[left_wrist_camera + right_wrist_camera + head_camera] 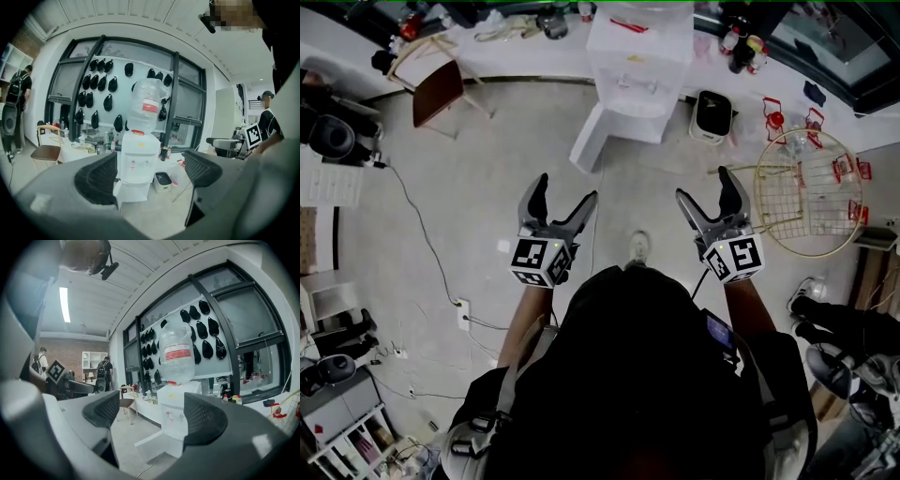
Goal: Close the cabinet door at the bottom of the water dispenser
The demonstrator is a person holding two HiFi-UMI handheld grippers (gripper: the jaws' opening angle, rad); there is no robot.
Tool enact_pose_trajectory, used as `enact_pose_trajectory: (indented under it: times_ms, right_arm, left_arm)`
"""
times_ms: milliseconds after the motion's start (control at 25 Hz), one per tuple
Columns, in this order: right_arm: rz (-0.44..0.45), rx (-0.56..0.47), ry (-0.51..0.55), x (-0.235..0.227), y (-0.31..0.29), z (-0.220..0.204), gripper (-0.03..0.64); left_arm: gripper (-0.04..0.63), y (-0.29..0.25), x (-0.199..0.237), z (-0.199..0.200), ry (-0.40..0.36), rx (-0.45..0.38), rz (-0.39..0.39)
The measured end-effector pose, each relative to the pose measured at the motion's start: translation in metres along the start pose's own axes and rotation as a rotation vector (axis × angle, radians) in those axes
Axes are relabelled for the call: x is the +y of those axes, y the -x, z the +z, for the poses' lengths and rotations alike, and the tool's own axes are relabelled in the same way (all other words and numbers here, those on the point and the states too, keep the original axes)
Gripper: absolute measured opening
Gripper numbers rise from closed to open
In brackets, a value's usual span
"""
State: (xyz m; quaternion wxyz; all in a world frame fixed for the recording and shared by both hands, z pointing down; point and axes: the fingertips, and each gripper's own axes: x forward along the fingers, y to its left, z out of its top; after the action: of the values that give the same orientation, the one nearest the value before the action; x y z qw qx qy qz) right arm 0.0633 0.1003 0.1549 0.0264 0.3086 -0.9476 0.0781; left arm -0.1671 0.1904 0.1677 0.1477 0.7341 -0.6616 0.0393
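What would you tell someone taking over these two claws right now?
The left claw is open and empty, held in the air.
The right claw is open and empty too.
The water dispenser stands ahead, out of reach; its bottom cabinet door is swung open on the left in the head view.
Done: nothing yet.
Left: step closer and push the door shut.

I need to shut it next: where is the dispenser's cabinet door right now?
In the head view the cabinet door juts open from the left of the water dispenser base, top centre, on the floor ahead of the left tongs.
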Motion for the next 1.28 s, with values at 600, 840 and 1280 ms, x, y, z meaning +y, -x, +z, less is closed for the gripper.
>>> enact_pose_trajectory:
  times_ms: [600,840,1280]
  right_arm:
    - [0.047,0.135,-0.023,-0.035,-0.068,-0.079,0.423]
    - [0.055,0.190,-0.046,-0.031,-0.113,-0.136,0.423]
    - [0.054,0.252,-0.088,-0.013,-0.181,-0.218,0.420]
  left_arm:
    - [0.448,-0.077,0.042,-0.088,0.053,0.144,0.045]
    - [0.448,-0.105,0.077,-0.149,0.079,0.225,0.047]
    - [0.448,-0.135,0.147,-0.245,0.123,0.323,0.046]
